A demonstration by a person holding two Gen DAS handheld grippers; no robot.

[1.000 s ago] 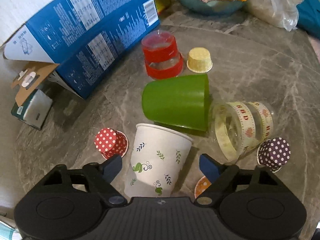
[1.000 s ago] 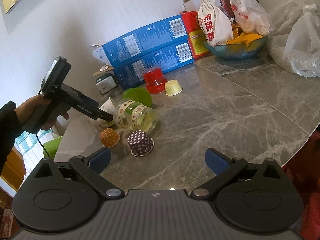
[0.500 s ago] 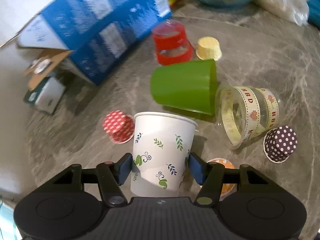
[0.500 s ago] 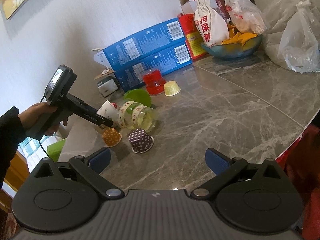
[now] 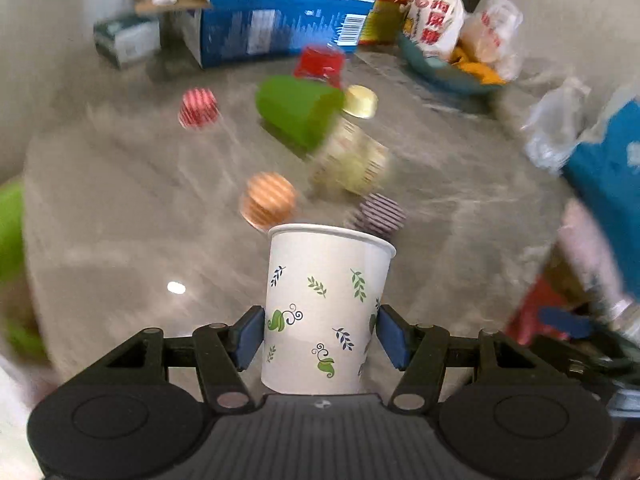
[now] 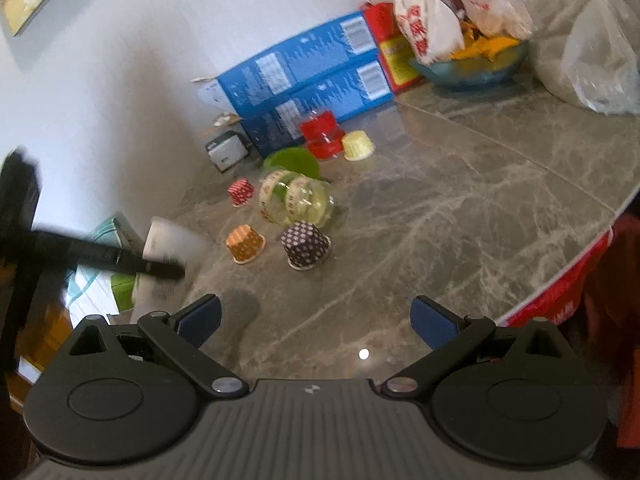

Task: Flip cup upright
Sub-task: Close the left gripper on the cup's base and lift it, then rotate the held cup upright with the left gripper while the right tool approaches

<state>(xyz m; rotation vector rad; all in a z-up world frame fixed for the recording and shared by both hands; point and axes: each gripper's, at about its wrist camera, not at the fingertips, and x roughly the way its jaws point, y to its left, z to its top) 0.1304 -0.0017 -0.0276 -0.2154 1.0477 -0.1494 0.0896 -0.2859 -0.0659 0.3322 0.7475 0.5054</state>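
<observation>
Paper cup [image 5: 326, 308] clamped in left tongs [image 5: 320, 338], right tongs [image 6: 316, 316] spread, four cupcake liners.

1. Left gripper [image 5: 320, 338] clamped, both blue pads pressed flat on something held between them, fingers pointing to twelve o'clock.
2. Right gripper [image 6: 316, 318] gaping wide, holding nothing, low and level.

A grey marble table [image 6: 460, 208] carries a tipped green cup [image 6: 294, 162], a fallen jar [image 6: 296, 202], small paper cups [image 6: 306, 245] and blue boxes [image 6: 316, 80].
</observation>
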